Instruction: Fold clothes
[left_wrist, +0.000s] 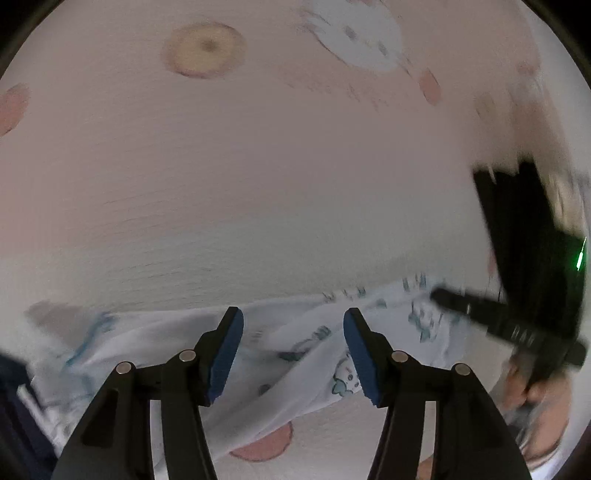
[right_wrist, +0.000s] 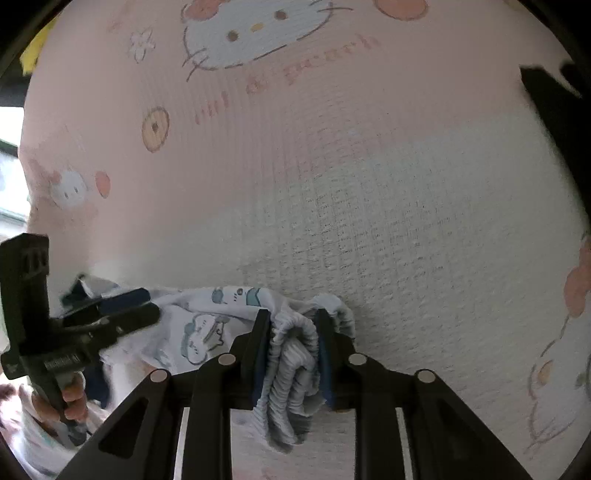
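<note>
Right wrist view: right hand-held gripper (right_wrist: 293, 354) clamps the ribbed elastic waistband (right_wrist: 291, 369); left hand-held gripper (left_wrist: 293, 354) gapes over printed cloth (left_wrist: 314, 332).

right gripper (left_wrist: 517, 314) motion-blurred; garment (left_wrist: 306, 343) cut off at frame bottom.

Both pictures are lit softly and evenly, rather dim, with a pale pink tone and no hard shadows; in the right wrist view a bright overexposed patch (right_wrist: 9, 155) at the left edge looks like daylight coming in. The fisheye lens bends everything strongly and leaves dark corners around the round picture. The left wrist view is the more blurred one: the printed bedsheet (left_wrist: 258, 166) is smeared, the other gripper (left_wrist: 524, 280) at the right is streaked by motion, with a small green light (left_wrist: 579, 256) glowing on it, while the near pads (left_wrist: 225, 354) stay sharp.
</note>
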